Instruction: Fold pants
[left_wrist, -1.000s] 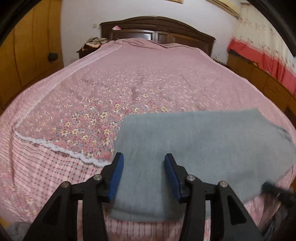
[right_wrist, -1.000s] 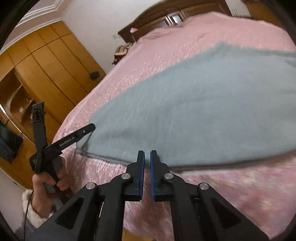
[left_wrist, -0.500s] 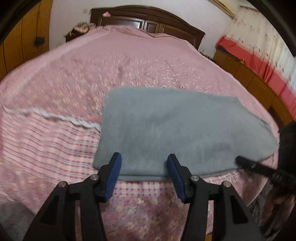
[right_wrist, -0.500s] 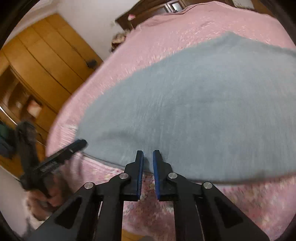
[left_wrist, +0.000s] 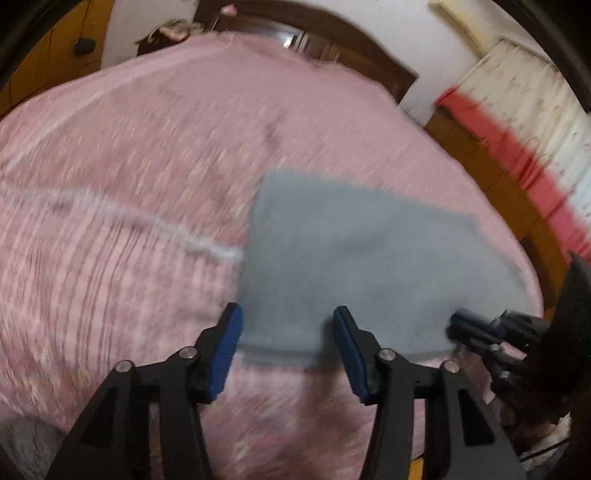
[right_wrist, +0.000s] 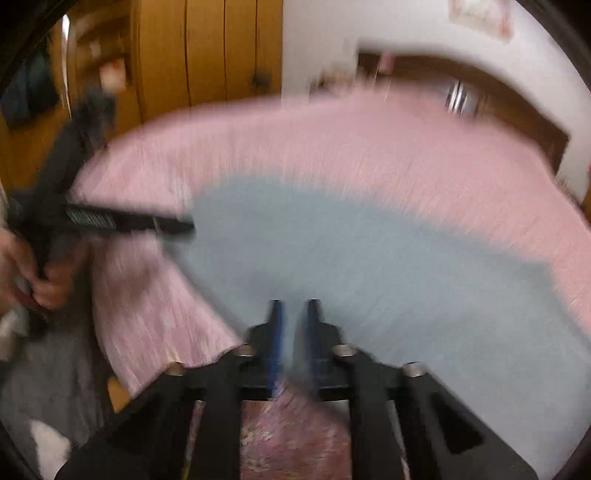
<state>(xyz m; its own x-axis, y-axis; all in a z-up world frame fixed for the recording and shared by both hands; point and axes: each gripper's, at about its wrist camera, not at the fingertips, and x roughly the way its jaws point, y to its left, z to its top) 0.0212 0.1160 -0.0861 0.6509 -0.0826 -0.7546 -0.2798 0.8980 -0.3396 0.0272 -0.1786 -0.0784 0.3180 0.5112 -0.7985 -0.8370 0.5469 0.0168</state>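
Both tools are black angular plastic frames with silver screws and blue finger pads (left_wrist: 226, 354); bare-skinned hand (right_wrist: 33, 273).

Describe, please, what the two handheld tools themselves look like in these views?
Both are matte black, with angular, triangulated finger frames, silver pivot bolts and blue pads on the inner faces. The left tool shows this clearest; the right tool is motion-blurred. Seen from the right wrist, the left tool's long black side carries white lettering, too blurred to read.

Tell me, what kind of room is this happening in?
Most likely a home bedroom: a large bed under a pink cover, a dark wooden headboard against the wall, and a tall wooden wardrobe beside it.
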